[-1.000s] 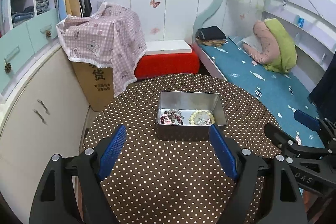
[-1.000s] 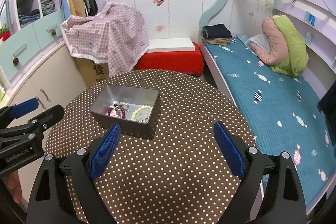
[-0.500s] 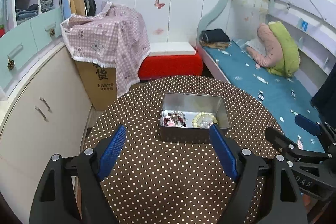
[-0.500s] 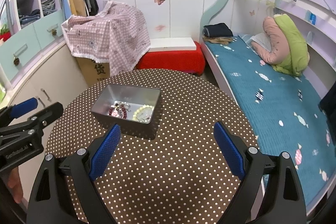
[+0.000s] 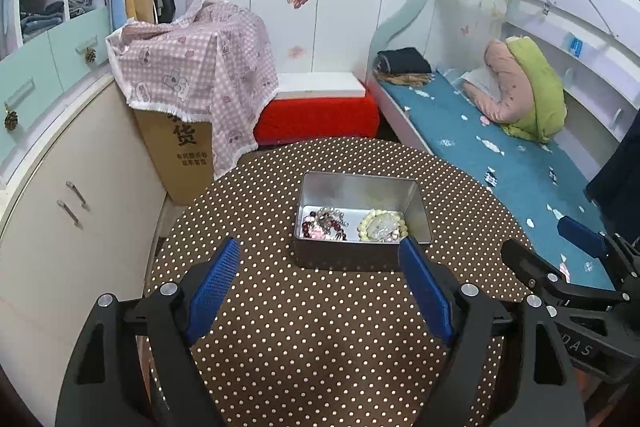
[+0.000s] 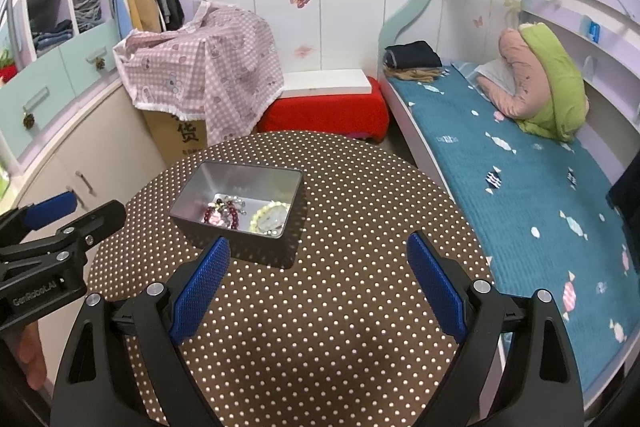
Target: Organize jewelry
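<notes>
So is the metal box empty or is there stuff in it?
Not empty. The metal box has no lid on, and a dark bead bracelet and pale bracelet lie inside.

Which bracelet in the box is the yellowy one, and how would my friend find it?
Find the round table with the brown dotted cloth; an open metal tin sits on it. Two bead piles lie inside, side by side. The pale yellow bracelet is the one nearer the blue bed, a ring of light beads, while its neighbour is a tangle of dark red ones.

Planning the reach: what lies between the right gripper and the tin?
Only bare dotted tablecloth lies between the right gripper and the tin, seen in the right wrist view.
</notes>
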`<state>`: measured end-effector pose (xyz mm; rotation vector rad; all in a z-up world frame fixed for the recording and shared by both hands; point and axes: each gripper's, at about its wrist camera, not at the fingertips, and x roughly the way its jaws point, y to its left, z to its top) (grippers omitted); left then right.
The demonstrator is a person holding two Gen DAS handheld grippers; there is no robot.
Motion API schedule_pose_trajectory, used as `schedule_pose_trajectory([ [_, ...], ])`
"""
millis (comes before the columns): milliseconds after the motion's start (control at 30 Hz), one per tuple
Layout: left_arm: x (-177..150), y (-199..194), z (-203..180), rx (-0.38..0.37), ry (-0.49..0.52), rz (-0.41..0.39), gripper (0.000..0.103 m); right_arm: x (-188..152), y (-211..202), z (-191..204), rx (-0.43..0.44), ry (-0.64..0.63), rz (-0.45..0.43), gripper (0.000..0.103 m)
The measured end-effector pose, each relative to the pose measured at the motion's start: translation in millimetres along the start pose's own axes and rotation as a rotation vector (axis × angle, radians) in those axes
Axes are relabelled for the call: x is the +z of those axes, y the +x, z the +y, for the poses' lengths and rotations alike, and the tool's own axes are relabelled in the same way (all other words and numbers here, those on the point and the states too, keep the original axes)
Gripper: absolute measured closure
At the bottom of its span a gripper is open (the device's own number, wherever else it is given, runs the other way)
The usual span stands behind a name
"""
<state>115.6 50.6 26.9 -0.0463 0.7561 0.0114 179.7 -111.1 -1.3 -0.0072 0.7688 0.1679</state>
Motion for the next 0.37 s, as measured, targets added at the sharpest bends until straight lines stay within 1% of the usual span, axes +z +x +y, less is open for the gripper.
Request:
schedule_pose_trajectory([
  [67, -0.8, -1.2, -1.8, 0.001, 0.008, -0.006, 0.024, -0.1, 0.8, -0.9, -0.003, -0.004, 0.002, 0.016],
  [200, 1.7, 5.4, -0.8, -0.012, -0.012, 0.032, 0.021, -0.1, 3.6, -3.7, -0.005, 0.001, 0.011, 0.016],
  [367, -3.0, -0.5, -4.1, -0.025, 0.025, -0.002, 0.02, -1.4, 4.8, -3.8, -0.005, -0.005, 0.012, 0.016],
])
